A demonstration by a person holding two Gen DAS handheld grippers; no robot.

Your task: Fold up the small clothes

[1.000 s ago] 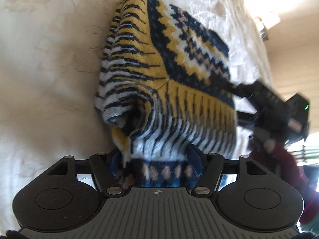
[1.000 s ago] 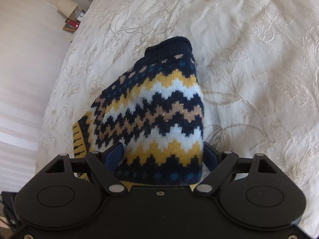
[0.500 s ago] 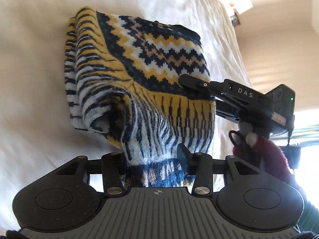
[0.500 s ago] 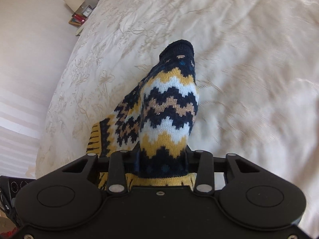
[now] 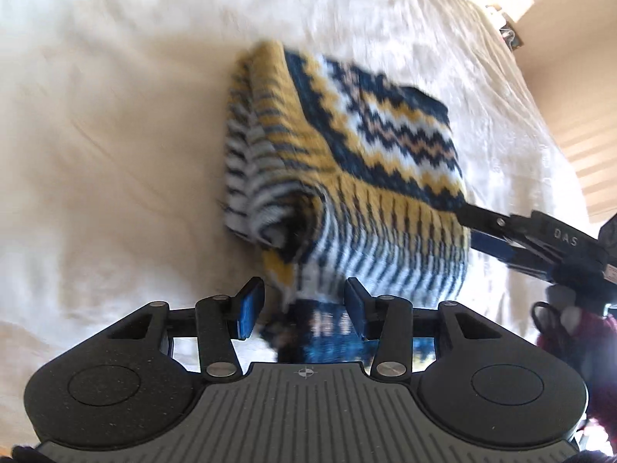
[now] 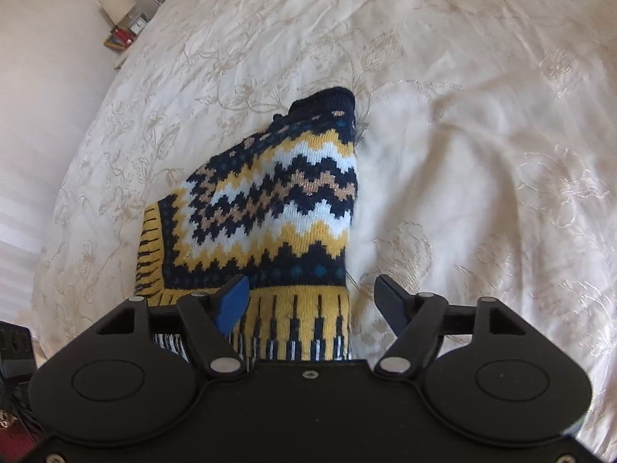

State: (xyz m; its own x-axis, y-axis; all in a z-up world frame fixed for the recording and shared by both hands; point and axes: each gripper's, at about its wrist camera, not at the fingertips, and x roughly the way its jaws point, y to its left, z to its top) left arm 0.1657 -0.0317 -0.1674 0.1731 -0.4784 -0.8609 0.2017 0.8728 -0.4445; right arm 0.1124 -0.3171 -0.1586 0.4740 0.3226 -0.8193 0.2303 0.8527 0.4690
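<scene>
A small knitted sweater [image 5: 347, 146] with navy, yellow and white zigzags lies folded on the cream bedspread [image 5: 115, 115]. My left gripper [image 5: 302, 303] is at its near striped hem, with bunched fabric pinched between the blue pads. In the right wrist view the sweater [image 6: 277, 212] stretches away from my right gripper [image 6: 312, 293]. Its jaws are opening wide: the yellow hem lies between them and brushes the left pad, while the right pad is clear of it. The left wrist view shows the right gripper [image 5: 468, 231] at the sweater's right corner.
The embroidered bedspread [image 6: 482, 154] spreads out on all sides of the sweater. A bedside table with a lamp [image 6: 123, 27] stands at the far left beside the wall. A person's dark red sleeve [image 5: 570, 339] is behind the right gripper.
Both grippers travelled across the bed with the sweater's near edge. The right jaws, shut on the hem half a second ago, have spread and let it go. The left jaws stay on the fabric.
</scene>
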